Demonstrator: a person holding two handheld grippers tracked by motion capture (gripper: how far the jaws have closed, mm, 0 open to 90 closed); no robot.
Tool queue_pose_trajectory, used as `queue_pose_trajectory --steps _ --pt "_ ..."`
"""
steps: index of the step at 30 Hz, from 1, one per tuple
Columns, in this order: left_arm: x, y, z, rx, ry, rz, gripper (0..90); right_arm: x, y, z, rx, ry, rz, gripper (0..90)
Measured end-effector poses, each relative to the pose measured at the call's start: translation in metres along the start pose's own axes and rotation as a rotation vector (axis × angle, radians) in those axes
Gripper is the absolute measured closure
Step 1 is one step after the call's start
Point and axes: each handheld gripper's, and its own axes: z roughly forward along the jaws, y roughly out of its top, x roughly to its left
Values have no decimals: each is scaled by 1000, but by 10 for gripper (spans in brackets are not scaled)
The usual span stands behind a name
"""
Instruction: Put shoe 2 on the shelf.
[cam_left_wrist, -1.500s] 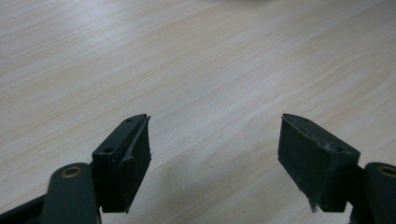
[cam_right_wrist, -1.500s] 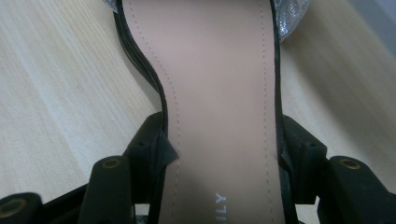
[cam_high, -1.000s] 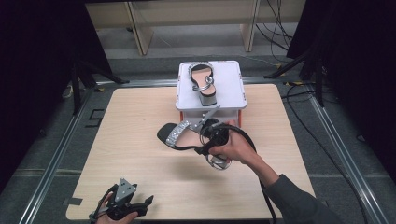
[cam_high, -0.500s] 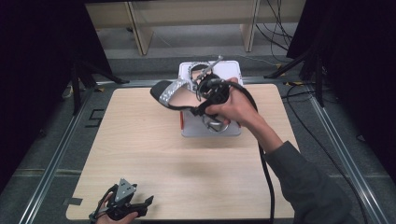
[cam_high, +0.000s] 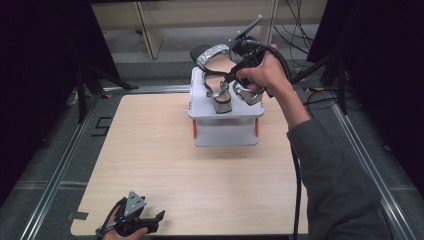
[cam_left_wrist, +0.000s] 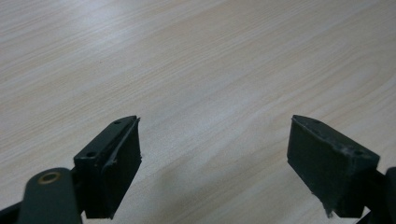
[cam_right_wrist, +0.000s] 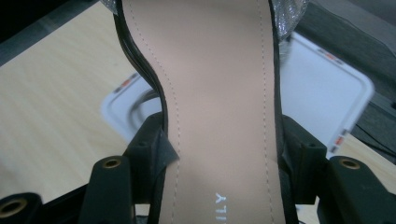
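Since half a second ago, right tongs (cam_high: 235, 75) have carried the sandal (cam_high: 212, 54) farther back, now past the far edge of the white box (cam_high: 226, 122); before that it hung over the box's near-left part, and a second ago over the bare tabletop (cam_high: 165, 165). Left tongs (cam_high: 150, 220) unchanged at the near-left corner.

Right tongs clenched across the sandal's tan insole (cam_right_wrist: 219, 93), one jaw on each black edge of the sole. Sandal held in the air, glittery silver strap end pointing away from the person, above the box's far side. A second sandal (cam_high: 220, 97) sits on top of the box: silver block heel, black straps.

Left tongs released, jaws wide apart with nothing between them, low over pale wood grain in the left gripper view.

Writing: white letters on the insole near the bottom of the right gripper view, upside down and partly cut off; "TIL" or similar, not readable with confidence. Box carries small orange-and-dark marks (cam_right_wrist: 332, 56) at its rim, too blurred to read.
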Motion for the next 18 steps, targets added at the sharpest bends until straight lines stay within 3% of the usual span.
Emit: queue_pose_trajectory --steps 1,3,4,5,6,9,13,17,18 --pt "0 0 0 -3 -2 -5 176 -12 5 4 18 -28 43 428" --pt "0 0 1 -13 15 -3 177 -16 6 6 24 -44 48 428" --pt "0 0 1 -16 19 -10 177 -21 7 10 37 -54 86 428" --pt "-1 0 0 -24 6 -32 177 -26 7 13 41 -64 95 428" --pt "1 0 0 -1 23 -14 177 -31 7 17 52 -73 118 428" --pt "-2 -1 0 -24 4 -39 179 -46 5 35 93 -122 177 428" --pt "-2 -1 0 -22 1 -36 179 -53 3 47 121 -149 214 428" --pt "1 0 -1 1 12 -13 179 -58 1 59 162 -158 285 427" --pt "1 -1 0 -13 17 -19 180 -61 1 63 169 -168 305 428"
